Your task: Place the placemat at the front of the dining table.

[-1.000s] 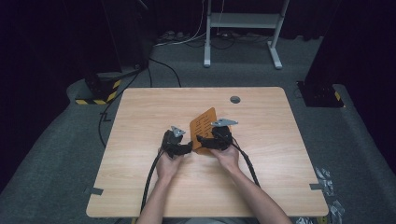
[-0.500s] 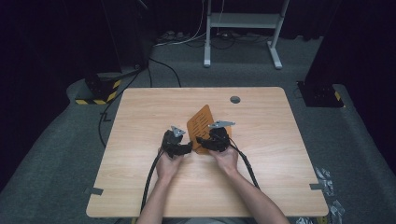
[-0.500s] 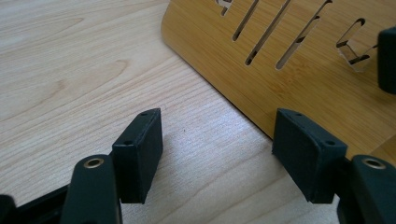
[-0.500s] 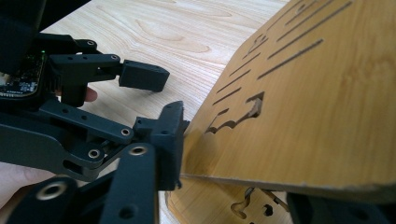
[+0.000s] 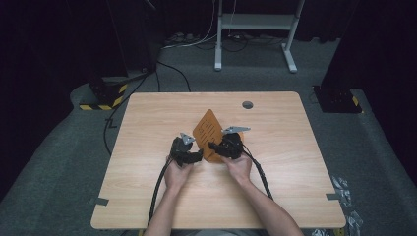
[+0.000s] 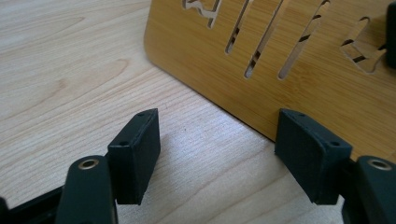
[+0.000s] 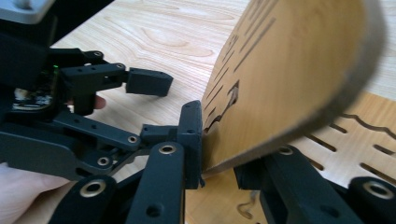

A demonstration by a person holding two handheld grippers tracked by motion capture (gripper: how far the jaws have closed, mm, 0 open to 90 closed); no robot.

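**Two bamboo panels, one raised by my right gripper**

Two thin slotted panels make up the bamboo stand (image 5: 209, 129), which sits near the middle of the wooden table (image 5: 147, 196), just ahead of both my hands. My right gripper (image 7: 219, 161) has its jaws closed on the lower edge of the upper panel (image 7: 289, 70), which is tilted up on edge. The lower panel (image 7: 355, 135) lies flat on the table beneath it. My left gripper (image 6: 217, 154) rests low over the table with its jaws apart and nothing between them; the near edge of the stand (image 6: 280, 70) lies just beyond its pads.

Handling, as I judge it: the board looks stiff and light, a rigid sheet that will not sag. Its finish looks smooth, so a pinch near the rim could slip if the panel swings. The cut-outs leave narrow strips that I take to be the weakest part. I would therefore hold on solid margin, close to a corner, away from the slots.

Appearance: warm honey-brown with fine straight grain, rounded corners, long parallel slots and a few wavy openings. The edge shows a darker layered section.
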